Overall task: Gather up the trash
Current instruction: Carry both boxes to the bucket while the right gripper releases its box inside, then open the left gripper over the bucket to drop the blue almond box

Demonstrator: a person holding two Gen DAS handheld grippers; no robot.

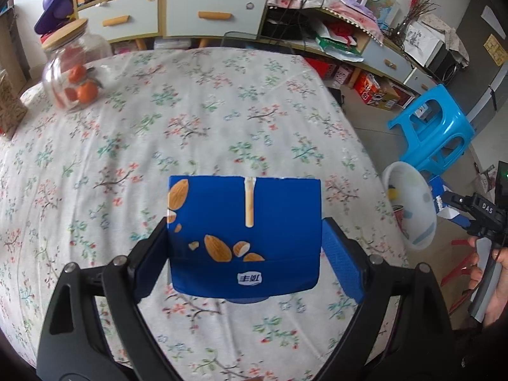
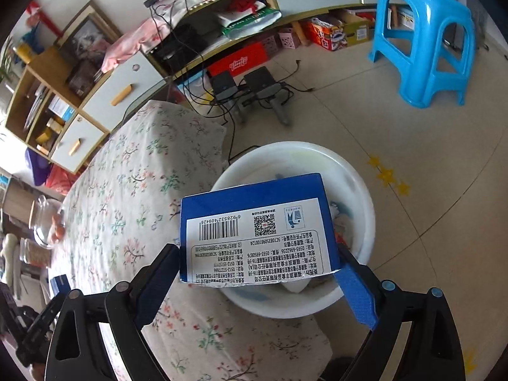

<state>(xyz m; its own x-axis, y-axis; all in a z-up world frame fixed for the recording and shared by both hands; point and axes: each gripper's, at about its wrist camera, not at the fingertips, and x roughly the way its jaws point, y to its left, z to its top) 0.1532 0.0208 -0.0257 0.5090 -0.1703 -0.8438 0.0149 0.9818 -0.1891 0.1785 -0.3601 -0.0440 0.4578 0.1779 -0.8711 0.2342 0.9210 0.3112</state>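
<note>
My left gripper [image 1: 244, 247] is shut on a blue almond-print carton [image 1: 244, 231] and holds it above the floral tablecloth [image 1: 190, 120]. My right gripper [image 2: 258, 263] is shut on a blue box with a white barcode label [image 2: 257, 231] and holds it over the white trash bin [image 2: 358, 190] beside the table. The bin holds several scraps. In the left wrist view the bin [image 1: 409, 203] stands off the table's right edge, with the right gripper [image 1: 457, 206] beside it.
A glass jar with oranges [image 1: 71, 73] stands at the table's far left. A blue plastic stool [image 2: 422, 38] is on the floor beyond the bin. Cables and black adapters [image 2: 250, 89] lie on the floor by the cabinet [image 1: 165, 9].
</note>
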